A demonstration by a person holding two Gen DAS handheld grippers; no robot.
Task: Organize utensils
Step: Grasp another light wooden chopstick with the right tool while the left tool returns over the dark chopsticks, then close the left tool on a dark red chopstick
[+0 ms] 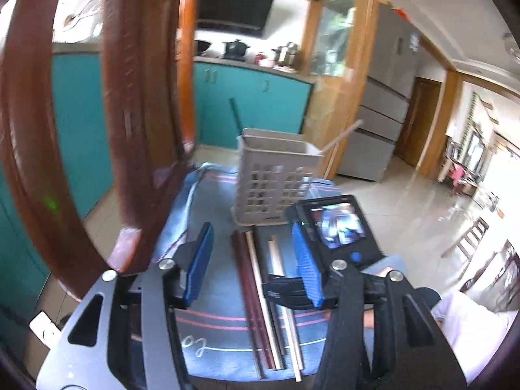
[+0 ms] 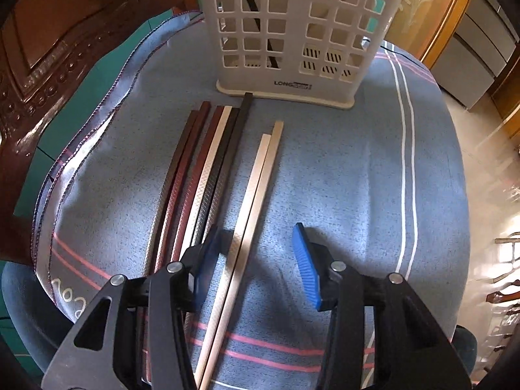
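Note:
Several chopsticks lie side by side on a blue cloth: a dark red and black bundle [image 2: 201, 169] at the left and a pale pair [image 2: 250, 201] to its right. A white slotted utensil basket [image 2: 292, 32] stands upright beyond them, with chopsticks in it. My right gripper [image 2: 256, 263] is open, low over the pale pair, which runs between its fingers. My left gripper [image 1: 253, 260] is open and empty, held above the chopsticks [image 1: 260, 292], with the basket [image 1: 273, 175] ahead. The right gripper's camera body [image 1: 338, 227] shows in the left wrist view.
The blue cloth [image 2: 341, 178] covers a cushioned seat. A carved wooden chair back [image 1: 65, 130] rises close at the left. A tiled floor [image 1: 406, 211], teal kitchen cabinets [image 1: 253, 97] and a grey refrigerator [image 1: 383, 107] lie beyond.

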